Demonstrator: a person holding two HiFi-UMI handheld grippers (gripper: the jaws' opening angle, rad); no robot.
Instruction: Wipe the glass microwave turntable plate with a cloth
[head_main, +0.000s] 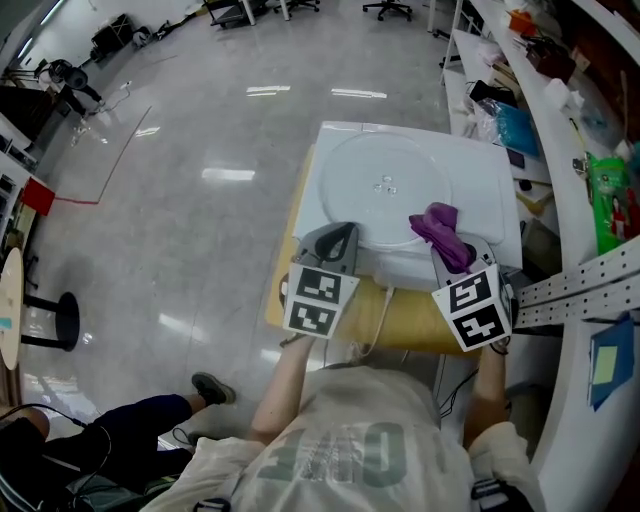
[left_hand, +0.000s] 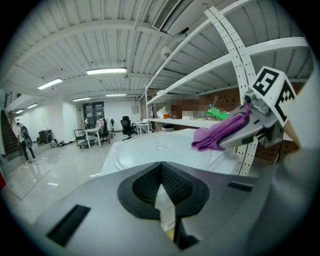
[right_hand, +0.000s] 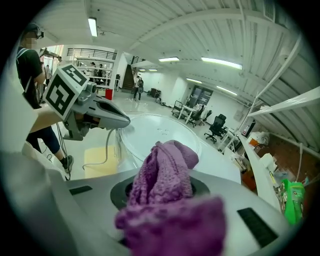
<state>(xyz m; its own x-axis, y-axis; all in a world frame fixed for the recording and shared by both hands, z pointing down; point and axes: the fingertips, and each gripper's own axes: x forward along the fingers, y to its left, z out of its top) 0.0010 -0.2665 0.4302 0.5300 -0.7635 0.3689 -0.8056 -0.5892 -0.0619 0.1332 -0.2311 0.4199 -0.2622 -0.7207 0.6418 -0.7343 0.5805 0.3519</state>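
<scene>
The round glass turntable plate (head_main: 385, 190) lies flat on top of a white microwave (head_main: 495, 190). A purple cloth (head_main: 440, 232) is bunched in my right gripper (head_main: 452, 250), which is shut on it and hovers over the plate's near right rim. In the right gripper view the cloth (right_hand: 161, 182) fills the jaws and hides their tips, with the plate (right_hand: 155, 131) beyond. My left gripper (head_main: 338, 240) is at the plate's near left edge, shut with nothing in it. In the left gripper view the plate (left_hand: 160, 149) lies ahead and the cloth (left_hand: 216, 134) hangs at the right.
The microwave stands on a yellowish board (head_main: 405, 318) with a white cord (head_main: 382, 318) draped over it. White shelving with perforated rails (head_main: 585, 280) and clutter runs along the right, close to the right gripper. A seated person's legs (head_main: 110, 435) are at lower left, over glossy floor (head_main: 200, 200).
</scene>
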